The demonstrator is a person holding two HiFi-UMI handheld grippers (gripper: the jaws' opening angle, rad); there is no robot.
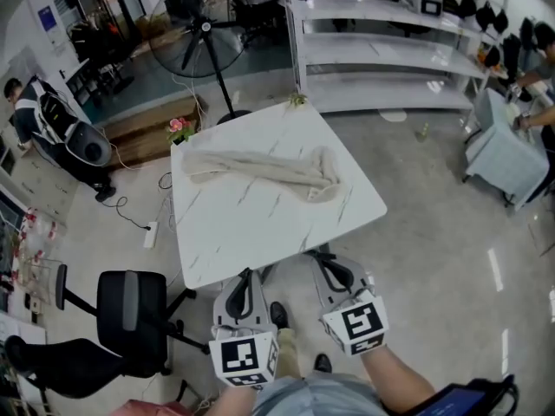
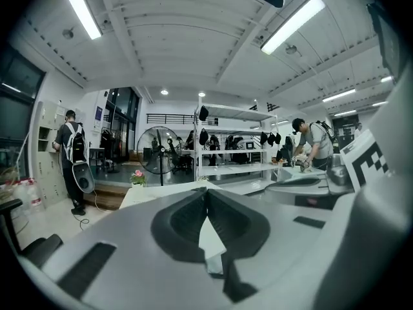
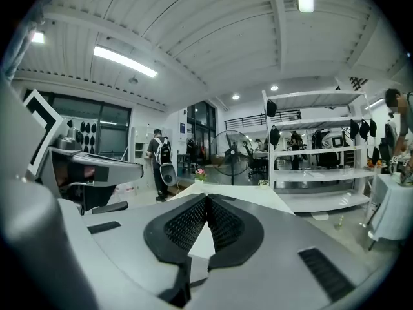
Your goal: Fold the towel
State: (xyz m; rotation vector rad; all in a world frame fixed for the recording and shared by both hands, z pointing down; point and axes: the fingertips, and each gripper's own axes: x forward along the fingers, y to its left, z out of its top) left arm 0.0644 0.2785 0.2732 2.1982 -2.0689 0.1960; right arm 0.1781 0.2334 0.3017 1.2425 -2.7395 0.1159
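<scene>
- Cream towel (image 1: 264, 170) lies bunched into a long, rumpled strip across the far half of the white, marble-patterned table (image 1: 251, 237). It runs left to right, and its right end is thicker and doubled over on itself.
- Neither gripper touches the cloth. Both hang at the table's near edge, well apart from the towel.
- Left gripper (image 1: 246, 277) is held at the near edge. Its own view shows the jaws clenched tip to tip, with nothing caught between them.
- Right gripper (image 1: 328, 265) sits just beside it on the right, likewise clenched and empty, pointing across the tabletop toward the far side.
- Pink flowers (image 1: 179, 128) stand by the table's far-left corner, and a standing fan (image 1: 192, 26) is beyond them.
- A black office chair (image 1: 130, 312) is on the floor at near left. White shelving (image 1: 390, 55) runs along the far right.
</scene>
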